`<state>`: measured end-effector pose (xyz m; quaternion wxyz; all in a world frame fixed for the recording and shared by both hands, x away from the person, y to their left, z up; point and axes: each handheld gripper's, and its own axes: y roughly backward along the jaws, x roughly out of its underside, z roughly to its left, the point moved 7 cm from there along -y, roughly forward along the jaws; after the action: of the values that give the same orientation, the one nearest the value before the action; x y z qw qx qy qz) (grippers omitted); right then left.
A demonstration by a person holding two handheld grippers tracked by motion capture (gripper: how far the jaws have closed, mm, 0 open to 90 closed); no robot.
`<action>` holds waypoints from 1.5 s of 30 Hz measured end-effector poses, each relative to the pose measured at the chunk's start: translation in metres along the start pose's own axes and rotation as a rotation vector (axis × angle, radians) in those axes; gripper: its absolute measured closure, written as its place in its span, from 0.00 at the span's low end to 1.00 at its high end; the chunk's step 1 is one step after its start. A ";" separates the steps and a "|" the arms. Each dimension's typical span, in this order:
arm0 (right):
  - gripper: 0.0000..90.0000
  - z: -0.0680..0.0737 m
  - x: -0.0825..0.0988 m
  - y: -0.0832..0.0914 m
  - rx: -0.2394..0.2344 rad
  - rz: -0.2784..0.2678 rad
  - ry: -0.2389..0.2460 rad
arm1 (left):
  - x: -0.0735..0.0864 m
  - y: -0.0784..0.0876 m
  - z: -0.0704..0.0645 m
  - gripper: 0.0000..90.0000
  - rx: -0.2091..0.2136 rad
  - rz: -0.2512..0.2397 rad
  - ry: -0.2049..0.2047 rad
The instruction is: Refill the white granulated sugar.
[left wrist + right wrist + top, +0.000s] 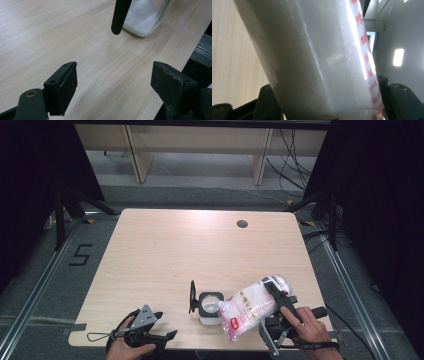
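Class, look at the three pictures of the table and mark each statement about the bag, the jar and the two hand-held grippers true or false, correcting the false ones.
1. The right hand-held gripper holds a bag of white grains. True.
2. The bag lies flat on the table, untouched. False: it is gripped between the jaws and tilted toward the jar.
3. The glass jar stands open, its black lid swung to the side. True.
4. The left hand-held gripper is shut on the jar. False: its jaws are open with nothing between them.
5. The jar stands at the far edge of the table. False: it is near the person's edge.
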<state>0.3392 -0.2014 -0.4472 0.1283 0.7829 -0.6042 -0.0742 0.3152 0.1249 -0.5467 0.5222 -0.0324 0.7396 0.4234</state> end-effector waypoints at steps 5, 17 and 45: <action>0.46 0.001 -0.001 0.002 0.000 0.017 0.000 | 0.001 0.001 0.001 0.23 -0.002 0.010 -0.011; 0.46 -0.004 -0.006 0.001 0.014 -0.022 0.058 | 0.001 0.001 0.001 0.23 -0.002 0.009 -0.011; 0.46 -0.002 -0.002 0.001 -0.002 -0.002 0.036 | 0.000 0.000 0.000 0.23 -0.001 0.000 -0.001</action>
<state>0.3383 -0.1999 -0.4452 0.1399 0.7845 -0.6010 -0.0611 0.3152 0.1249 -0.5467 0.5226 -0.0326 0.7391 0.4237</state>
